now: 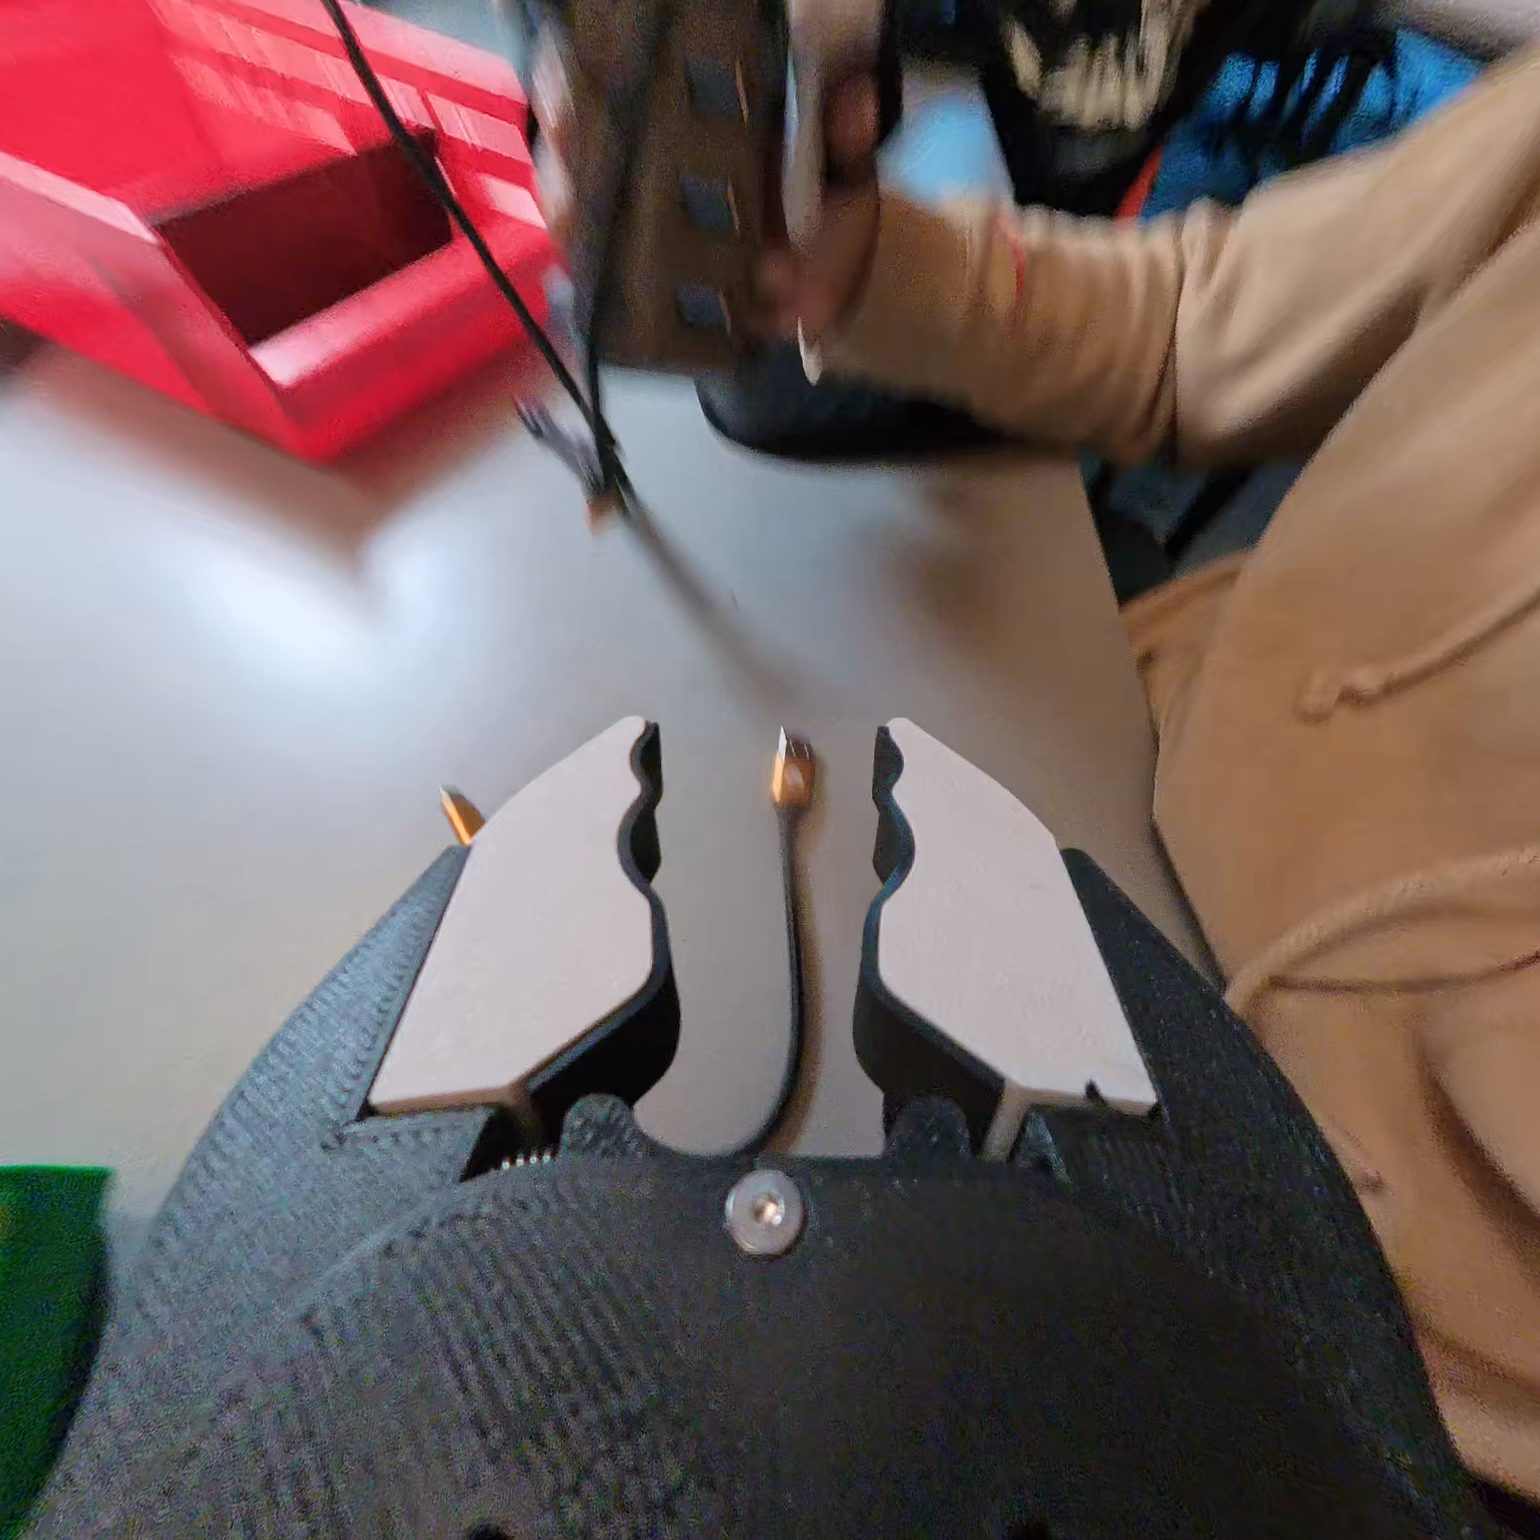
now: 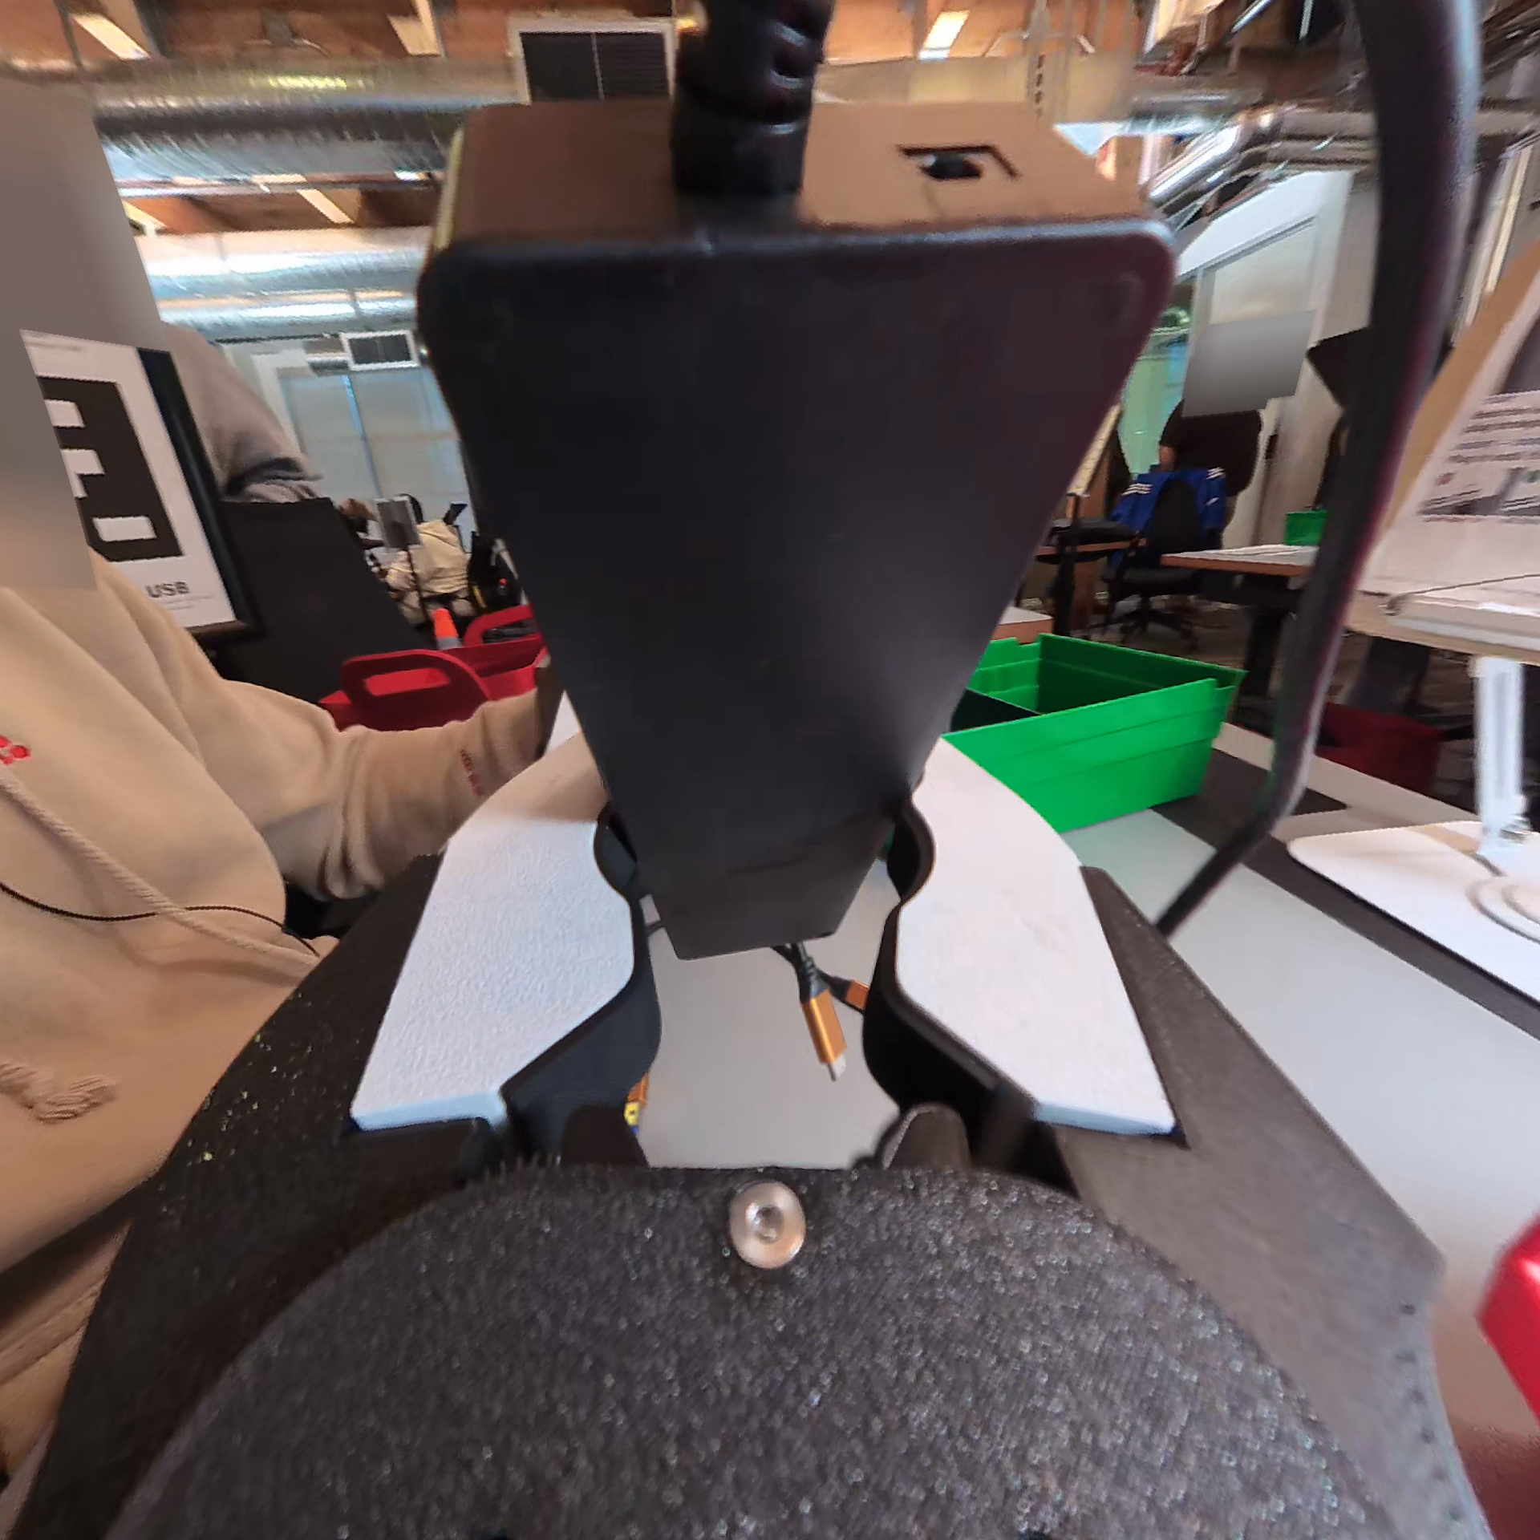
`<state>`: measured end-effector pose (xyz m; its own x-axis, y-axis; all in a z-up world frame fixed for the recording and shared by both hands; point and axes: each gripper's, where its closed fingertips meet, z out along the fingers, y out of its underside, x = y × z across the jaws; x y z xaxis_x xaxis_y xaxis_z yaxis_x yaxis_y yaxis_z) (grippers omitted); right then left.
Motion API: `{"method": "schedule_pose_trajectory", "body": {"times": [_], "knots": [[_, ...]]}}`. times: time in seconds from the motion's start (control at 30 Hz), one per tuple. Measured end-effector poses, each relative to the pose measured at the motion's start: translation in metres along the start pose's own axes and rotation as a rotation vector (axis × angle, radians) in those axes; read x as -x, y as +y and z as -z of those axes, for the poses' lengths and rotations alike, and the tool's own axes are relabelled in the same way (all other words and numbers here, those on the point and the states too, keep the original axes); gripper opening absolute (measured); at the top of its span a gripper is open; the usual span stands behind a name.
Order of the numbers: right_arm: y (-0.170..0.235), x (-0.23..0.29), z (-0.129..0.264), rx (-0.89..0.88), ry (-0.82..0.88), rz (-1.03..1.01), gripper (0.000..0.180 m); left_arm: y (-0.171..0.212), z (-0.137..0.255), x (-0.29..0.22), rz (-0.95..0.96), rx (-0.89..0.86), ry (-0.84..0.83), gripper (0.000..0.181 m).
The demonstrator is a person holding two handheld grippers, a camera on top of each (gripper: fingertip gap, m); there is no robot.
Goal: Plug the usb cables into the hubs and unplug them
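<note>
In the left wrist view my left gripper [image 1: 767, 742] is open just above the grey table [image 1: 250, 667]. An orange USB plug [image 1: 790, 771] lies between its fingers, its black cable running back under the gripper. A second orange plug [image 1: 460, 812] lies left of the left finger. My right gripper [image 2: 762, 842] is shut on the narrow end of a black hub [image 2: 792, 542], which is lifted and hides much of that view. Orange plugs [image 2: 821, 1033] show below it. In the left view the hub [image 1: 667, 192] is blurred, with cables and a plug [image 1: 602, 508] dangling from it.
A red bin [image 1: 292, 250] stands at the table's far left. A green bin [image 2: 1083, 733] stands beyond the hub. A person's tan sleeve [image 1: 1167, 292] and body line the table's right edge. A thick black cable [image 2: 1333, 583] loops beside a white stand base [image 2: 1417, 875].
</note>
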<state>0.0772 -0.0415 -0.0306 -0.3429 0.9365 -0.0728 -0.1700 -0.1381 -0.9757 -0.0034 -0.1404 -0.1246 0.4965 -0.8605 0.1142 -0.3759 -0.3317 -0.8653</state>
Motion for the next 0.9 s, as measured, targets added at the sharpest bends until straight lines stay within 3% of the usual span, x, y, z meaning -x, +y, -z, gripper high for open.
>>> {"method": "schedule_pose_trajectory", "body": {"times": [0.17,0.33,0.4,0.57,0.7,0.9], "knots": [[0.0,-0.008,0.006,-0.003,0.027,-0.013,0.06,0.07,-0.054,-0.018,-0.089,0.328,0.036,0.053],[0.001,-0.007,0.005,0.003,0.022,-0.012,0.06,0.079,-0.07,-0.012,-0.138,0.415,0.016,0.044],[0.001,-0.006,0.004,0.008,0.016,-0.014,0.06,0.079,-0.068,-0.01,-0.119,0.405,0.01,0.041],[0.005,-0.005,0.003,0.016,0.013,-0.02,0.06,0.081,-0.066,-0.009,-0.075,0.388,0.002,0.005],[0.003,-0.005,0.003,0.013,0.013,-0.015,0.06,0.078,-0.06,0.0,-0.121,0.39,-0.067,0.004],[0.002,-0.006,0.004,0.006,0.017,-0.017,0.06,0.029,-0.028,0.007,-0.017,0.104,-0.069,0.004]]}}
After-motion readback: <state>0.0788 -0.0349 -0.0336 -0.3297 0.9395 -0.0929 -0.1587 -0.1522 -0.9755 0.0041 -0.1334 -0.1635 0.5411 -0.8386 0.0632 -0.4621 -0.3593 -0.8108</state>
